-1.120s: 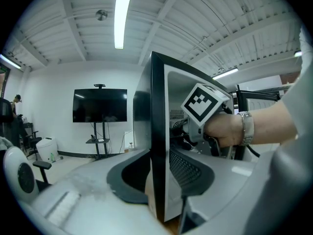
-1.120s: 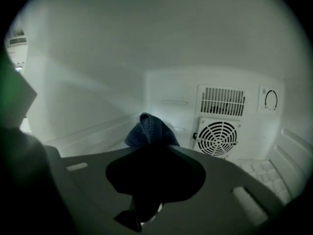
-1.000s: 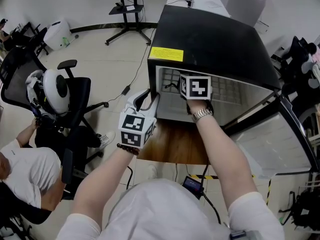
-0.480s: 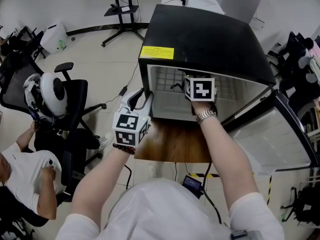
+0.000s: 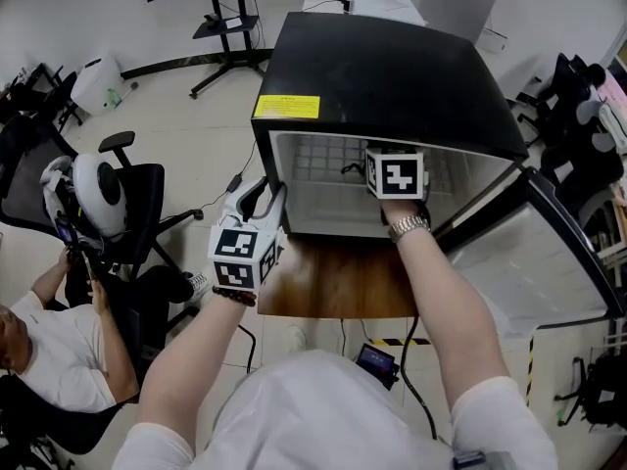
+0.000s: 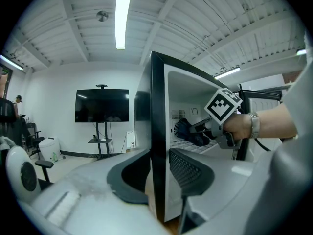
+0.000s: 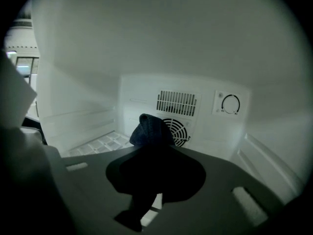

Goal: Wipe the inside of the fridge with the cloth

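A black mini fridge (image 5: 392, 67) stands open on a wooden table (image 5: 333, 282). My left gripper (image 5: 265, 196) is at its front left corner, with the fridge's left wall (image 6: 157, 121) between the jaws, which are closed on it (image 6: 159, 168). My right gripper (image 5: 367, 170) reaches inside the white cavity. It is shut on a dark blue cloth (image 7: 149, 131), bunched at the jaw tips in front of the back wall. The left gripper view shows the cloth (image 6: 188, 131) above the wire shelf, with the right gripper (image 6: 203, 131) behind it.
The fridge door (image 5: 549, 253) hangs open at the right. On the back wall are a round fan grille (image 7: 181, 131), a vent and a thermostat dial (image 7: 230, 103). An office chair (image 5: 98, 189) and a seated person (image 5: 39, 360) are at the left; a TV stand (image 5: 225, 18) is behind.
My right gripper has slid to the right inside the fridge with the cloth in it. The left gripper has stayed on the fridge's left wall.
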